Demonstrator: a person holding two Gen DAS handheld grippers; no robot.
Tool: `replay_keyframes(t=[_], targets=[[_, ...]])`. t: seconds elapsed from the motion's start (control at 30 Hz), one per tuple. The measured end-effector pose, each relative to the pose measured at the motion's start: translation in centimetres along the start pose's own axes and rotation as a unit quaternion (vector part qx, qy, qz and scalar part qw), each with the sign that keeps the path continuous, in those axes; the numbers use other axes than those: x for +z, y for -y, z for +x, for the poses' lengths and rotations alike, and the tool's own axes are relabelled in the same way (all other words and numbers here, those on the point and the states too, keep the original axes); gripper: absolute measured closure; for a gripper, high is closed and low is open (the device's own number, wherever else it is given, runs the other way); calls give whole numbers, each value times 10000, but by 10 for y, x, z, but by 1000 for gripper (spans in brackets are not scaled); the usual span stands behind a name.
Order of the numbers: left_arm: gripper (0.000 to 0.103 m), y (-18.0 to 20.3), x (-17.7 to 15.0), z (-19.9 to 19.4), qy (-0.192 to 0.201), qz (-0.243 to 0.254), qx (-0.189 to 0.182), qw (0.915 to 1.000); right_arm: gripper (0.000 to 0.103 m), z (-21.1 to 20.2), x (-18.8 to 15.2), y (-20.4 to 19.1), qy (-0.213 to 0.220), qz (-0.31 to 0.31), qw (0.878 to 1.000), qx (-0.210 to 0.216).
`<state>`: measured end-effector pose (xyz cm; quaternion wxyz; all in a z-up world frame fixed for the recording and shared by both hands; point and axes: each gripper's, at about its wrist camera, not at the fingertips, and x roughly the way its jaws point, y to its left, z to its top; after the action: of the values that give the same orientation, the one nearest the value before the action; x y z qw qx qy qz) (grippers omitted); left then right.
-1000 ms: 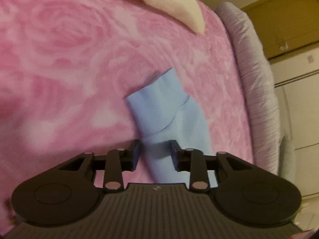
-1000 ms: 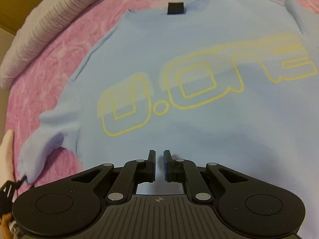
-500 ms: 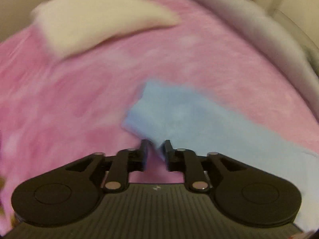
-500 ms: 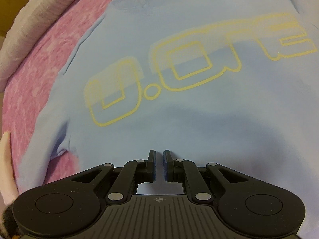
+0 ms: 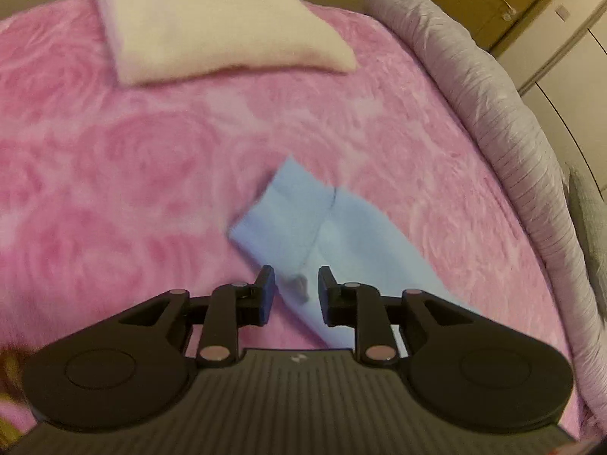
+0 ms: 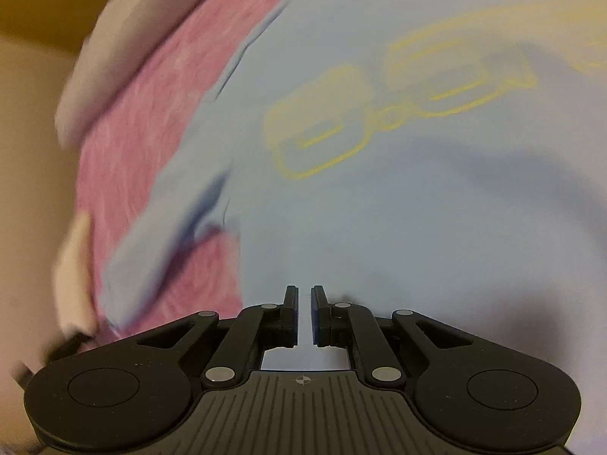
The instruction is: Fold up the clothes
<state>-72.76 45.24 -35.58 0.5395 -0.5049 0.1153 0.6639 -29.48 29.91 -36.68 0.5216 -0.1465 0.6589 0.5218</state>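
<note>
1. letting go: left gripper (image 5: 293,290) jaws have just been opening; now apart, sleeve (image 5: 303,235) lies under them on the pink bed (image 5: 132,174), not pinched.
2. sleeve cuff now lies flatter and straighter than a second ago.
3. right gripper (image 6: 304,313) clenched, nothing between its fingers, hovering over the blue sweatshirt (image 6: 417,208) hem; view has slid toward the left sleeve, blurred.
4. sweatshirt spread face up, print visible. reads as spread-out done, first fold not started.
5. white pillow (image 5: 212,26) well clear.
</note>
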Motion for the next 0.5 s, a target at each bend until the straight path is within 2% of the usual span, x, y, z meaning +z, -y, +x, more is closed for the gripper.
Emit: replay_keyframes(t=[0.07,0.13,0.27,0.33,0.4,0.43,0.47,0.5], targets=[[78,-4,12,2,-50,113,50,9999,96,12,-3,-17,-30,-559,9969,-553],[76,-9,24,10,-142,154,112,9997,96,20,0,-28,-1,-889,9932,-755],[74,-20,40,27,-115,335,294,9989,96,29,27,-40,111,-931,9933,-680],[74,-21,44,37,-150,410,294,9986,96,34,44,-54,258,-1200,9899,-712],[75,-22,46,44,-216,423,155,9988,96,40,62,-68,423,-1531,9838,-828],[79,-17,46,41,-151,552,210,9981,96,42,70,-75,497,-1747,9793,-888],[89,-9,45,34,-41,761,363,9964,96,45,78,-81,570,-1965,9743,-946],[88,0,45,27,69,969,516,9939,96,49,84,-86,586,-2215,9680,-1020]])
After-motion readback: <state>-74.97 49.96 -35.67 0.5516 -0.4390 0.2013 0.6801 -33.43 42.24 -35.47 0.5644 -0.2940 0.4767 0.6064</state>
